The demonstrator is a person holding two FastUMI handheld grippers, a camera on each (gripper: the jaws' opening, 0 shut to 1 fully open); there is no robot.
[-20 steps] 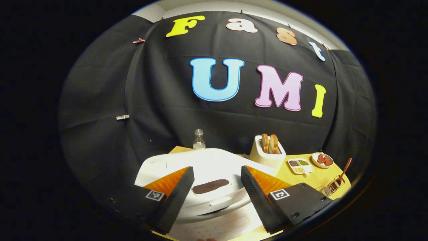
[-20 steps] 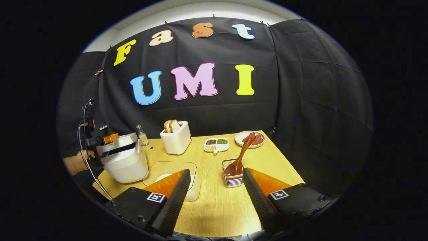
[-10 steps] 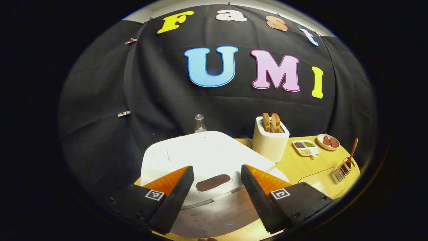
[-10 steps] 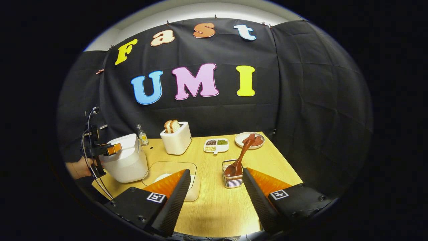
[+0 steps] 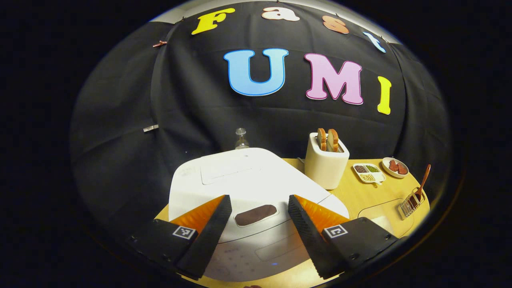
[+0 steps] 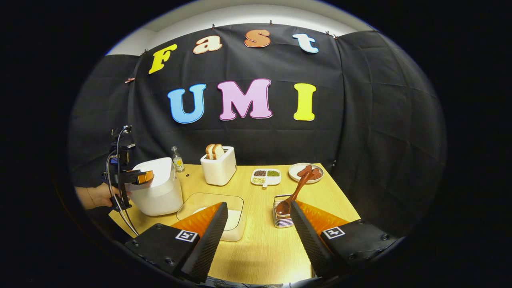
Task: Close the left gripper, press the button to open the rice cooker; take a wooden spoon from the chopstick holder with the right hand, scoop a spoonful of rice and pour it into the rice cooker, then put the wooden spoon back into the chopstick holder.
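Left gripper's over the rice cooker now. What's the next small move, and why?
Probably close the left gripper before pressing. Its fingers stand wide apart over the rice cooker, whose lid looks shut, and the dark button lies in the gap between them; open fingers would likely straddle it rather than push it. The right gripper is open, with the wooden spoon untouched in its holder.

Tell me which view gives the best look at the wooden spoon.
The right gripper view: the wooden spoon stands near and large in the chopstick holder, bowl down. In the left gripper view it is small and distorted at the far right edge.
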